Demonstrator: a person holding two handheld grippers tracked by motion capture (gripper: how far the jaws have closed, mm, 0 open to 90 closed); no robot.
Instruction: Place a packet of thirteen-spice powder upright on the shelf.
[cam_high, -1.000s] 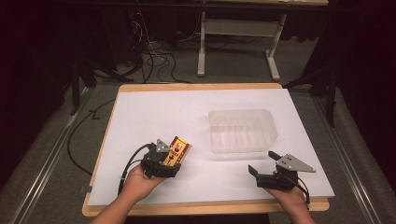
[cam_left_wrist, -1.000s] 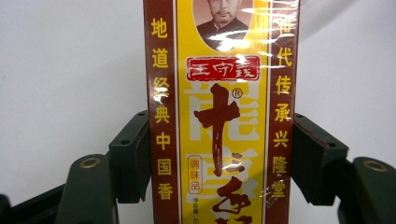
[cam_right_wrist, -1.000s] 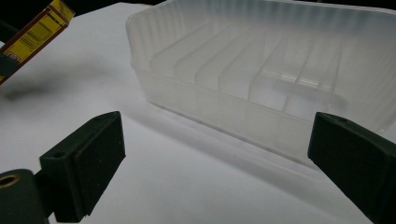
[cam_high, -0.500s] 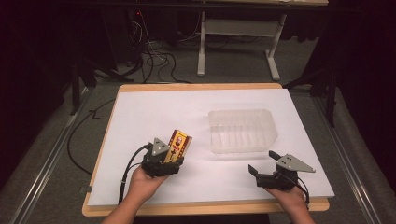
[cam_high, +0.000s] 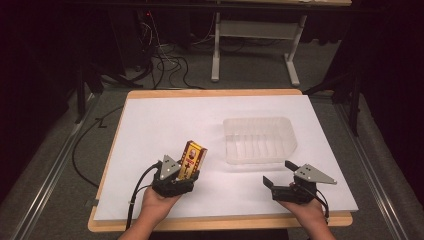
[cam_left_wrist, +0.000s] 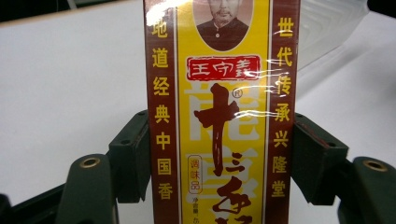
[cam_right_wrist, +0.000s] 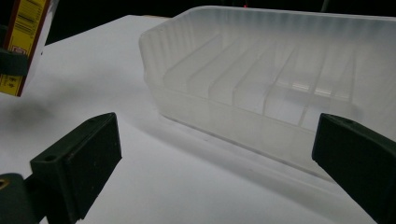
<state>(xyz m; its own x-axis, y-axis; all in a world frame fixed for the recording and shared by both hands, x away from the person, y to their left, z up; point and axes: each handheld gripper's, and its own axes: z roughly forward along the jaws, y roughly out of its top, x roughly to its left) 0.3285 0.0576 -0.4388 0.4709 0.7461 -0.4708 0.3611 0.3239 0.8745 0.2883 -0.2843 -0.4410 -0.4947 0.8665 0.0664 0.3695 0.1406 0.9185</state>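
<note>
In the high view, a white sheet with a matte, paper-like surface is seen laid over a light wooden table, whose edge frames it on all sides. A translucent, ribbed plastic tray of rounded rectangular shape is set on the sheet right of centre. The left gripper, black with a grey three-cornered plate on top, is held in a hand at the near left, and a tall, narrow yellow and dark-red cardboard box wrapped in glossy film is clamped in it. The box is lifted off the sheet and stands nearly upright, leaning slightly to the right, well apart from the tray. Compared with the frame one second ago, the box has been raised from a flatter, more tilted pose to this steeper one, while the gripper's place has hardly changed. The right gripper is held at the near right, just in front of the tray, with its jaws spread and nothing between them; it has kept its place.

In the left gripper view, the box is seen pressed between the two black pads on its dark-red side bands. Its yellow front carries a printed portrait, a red label and large red characters, with gold characters down each side band. Reflections run across the film.

In the right gripper view, the jaws stand wide apart over the sheet, and the tray lies close ahead, its inner ribs visible through the cloudy wall. A corner of the box shows at the upper left.
</note>
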